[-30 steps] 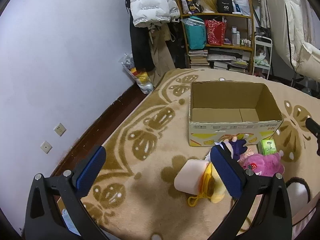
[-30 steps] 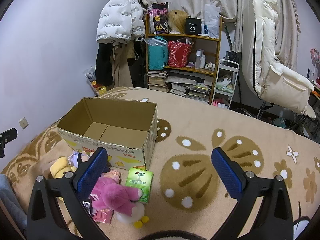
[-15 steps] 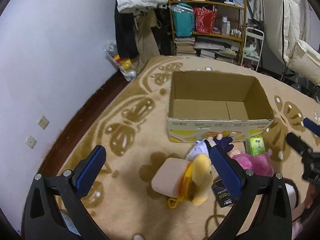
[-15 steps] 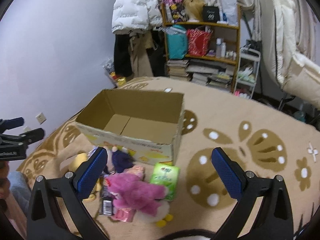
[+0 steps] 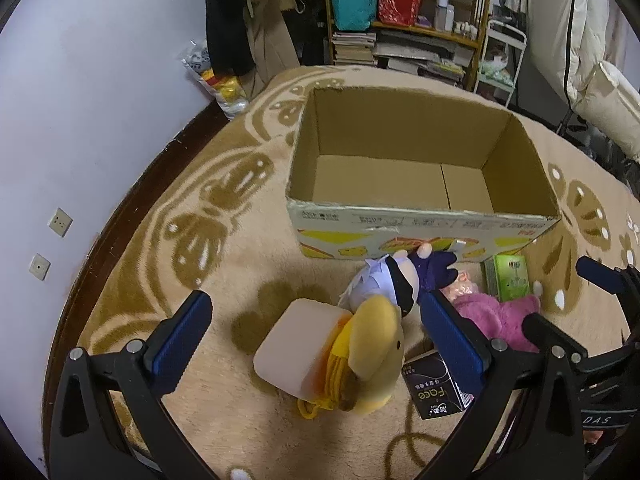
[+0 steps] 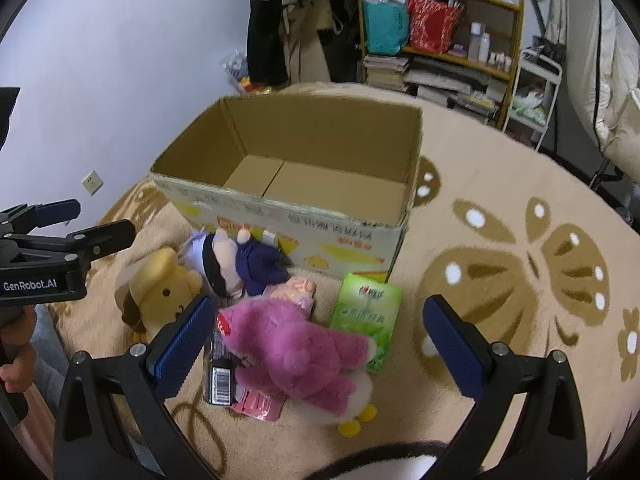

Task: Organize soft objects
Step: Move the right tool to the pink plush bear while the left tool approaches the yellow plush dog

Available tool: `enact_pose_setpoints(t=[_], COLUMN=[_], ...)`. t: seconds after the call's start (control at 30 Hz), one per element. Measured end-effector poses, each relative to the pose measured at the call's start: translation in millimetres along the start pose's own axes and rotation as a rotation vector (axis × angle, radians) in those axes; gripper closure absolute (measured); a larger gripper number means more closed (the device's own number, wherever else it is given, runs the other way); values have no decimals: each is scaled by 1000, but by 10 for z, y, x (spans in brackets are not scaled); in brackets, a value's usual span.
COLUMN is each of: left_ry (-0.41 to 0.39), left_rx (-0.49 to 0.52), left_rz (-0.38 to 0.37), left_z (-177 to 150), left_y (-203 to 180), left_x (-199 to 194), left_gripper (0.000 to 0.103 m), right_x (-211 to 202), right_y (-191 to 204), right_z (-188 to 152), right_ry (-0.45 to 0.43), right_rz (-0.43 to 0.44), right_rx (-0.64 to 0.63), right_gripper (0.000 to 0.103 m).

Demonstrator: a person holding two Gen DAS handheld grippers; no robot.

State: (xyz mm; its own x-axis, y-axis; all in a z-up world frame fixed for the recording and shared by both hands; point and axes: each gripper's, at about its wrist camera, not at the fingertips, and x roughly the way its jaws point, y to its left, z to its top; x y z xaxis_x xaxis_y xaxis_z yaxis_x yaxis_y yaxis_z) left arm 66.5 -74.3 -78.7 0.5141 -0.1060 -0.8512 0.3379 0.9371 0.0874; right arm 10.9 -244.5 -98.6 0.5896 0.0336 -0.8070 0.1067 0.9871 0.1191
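Left wrist view: the yellow plush dog [image 5: 372, 354] lies on the carpet [image 5: 192, 240] right between the wide-open fingers of the left claw [image 5: 316, 336], long way pointing far, toward the empty box [image 5: 420, 224]. Nothing is held. The right claw [image 6: 316, 336] is open too, above the pink plush [image 6: 296, 350].

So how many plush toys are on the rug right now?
3: a yellow dog plush at left, a purple-haired doll against the cardboard box, and a pink plush nearest. Others may be hidden underneath.
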Motion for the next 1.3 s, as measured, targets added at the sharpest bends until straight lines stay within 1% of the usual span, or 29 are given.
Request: enact_pose_setpoints(t=[0.27, 0.4, 0.5, 0.63, 0.7, 0.87, 0.97, 1.03, 1.1, 1.17, 1.3], left_ry=[54, 69, 84, 108, 123, 148, 155, 158, 162, 171, 187], left_rx=[17, 27, 36, 33, 23, 19, 27, 43, 55, 56, 63], left_rz=[-12, -8, -19, -36, -54, -72, -88, -87, -72, -76, -92], left_z=[-21, -44, -71, -96, -107, -142, -159, -171, -187, -196, -216], left_y=[-62, -92, -116, -121, -110, -110, -137, -166, -188, -193, -214], left_x=[182, 217, 236, 287, 316, 386, 399, 402, 416, 433, 452], left_gripper=[0, 0, 0, 0, 0, 0, 3, 10, 11, 11, 19], right_x=[239, 364, 451, 560, 617, 670, 714, 707, 707, 712, 714], right_y=[73, 87, 109, 175, 193, 209, 183, 164, 176, 181, 187], right_z=[-56, -76, -93, -116, -128, -131, -135, -137, -142, -140, -140], right_ry=[95, 140, 175, 209, 227, 238, 250, 249, 251, 252, 255], right_rz=[19, 31, 43, 45, 33, 24, 22, 25, 22, 20, 18], right_rx=[-31, -38, -45, -70, -82, -73, -59, -56, -60, -64, -67], right_gripper=[0, 0, 0, 0, 0, 0, 0, 0, 0, 0, 0])
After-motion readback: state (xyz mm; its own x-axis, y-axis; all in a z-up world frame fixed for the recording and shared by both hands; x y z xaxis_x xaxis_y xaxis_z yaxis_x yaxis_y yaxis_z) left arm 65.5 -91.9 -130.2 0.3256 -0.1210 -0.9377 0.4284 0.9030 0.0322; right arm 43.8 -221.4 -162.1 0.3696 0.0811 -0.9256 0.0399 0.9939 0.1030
